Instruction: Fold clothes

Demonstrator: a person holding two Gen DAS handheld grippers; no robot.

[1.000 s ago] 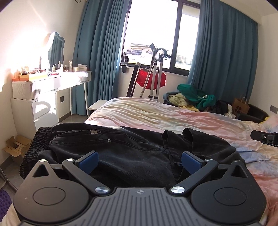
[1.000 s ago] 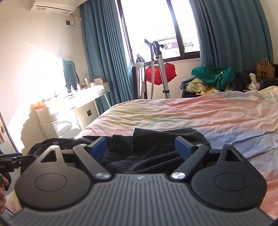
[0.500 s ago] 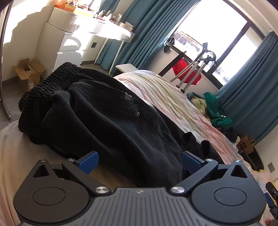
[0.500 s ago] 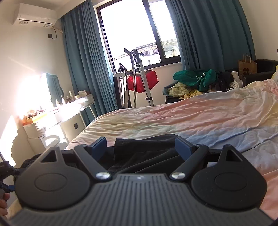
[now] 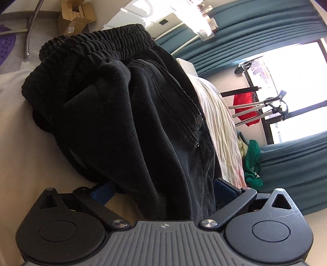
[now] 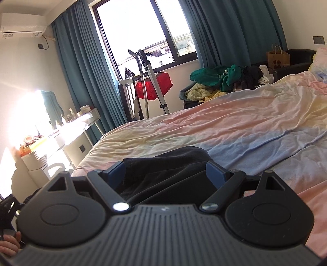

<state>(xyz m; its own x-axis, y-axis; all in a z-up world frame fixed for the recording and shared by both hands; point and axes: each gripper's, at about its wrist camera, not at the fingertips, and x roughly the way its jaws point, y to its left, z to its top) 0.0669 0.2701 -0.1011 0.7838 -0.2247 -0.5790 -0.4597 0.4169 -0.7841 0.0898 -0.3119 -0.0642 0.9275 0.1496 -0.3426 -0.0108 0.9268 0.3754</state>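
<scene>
Black corduroy trousers [image 5: 130, 114] with an elastic waistband [image 5: 96, 41] lie bunched at the near edge of the bed. My left gripper [image 5: 161, 188] is rolled sideways and open, its blue pads on either side of a thick fold of the trousers. My right gripper [image 6: 166, 171] is open, its pads either side of the other end of the trousers [image 6: 169, 174], low over the bed. Fabric lies between both pairs of fingers, not clamped.
The bed has a pastel pink, yellow and blue sheet [image 6: 235, 120]. A heap of clothes [image 6: 216, 79] lies beyond it by the window. A white dresser [image 6: 67, 141] stands left. A cardboard box [image 5: 75, 18] sits on the floor.
My left gripper has rolled sideways and pushed in so the trousers now lie between its fingers. My right gripper has tilted and moved slightly closer to the trousers.
</scene>
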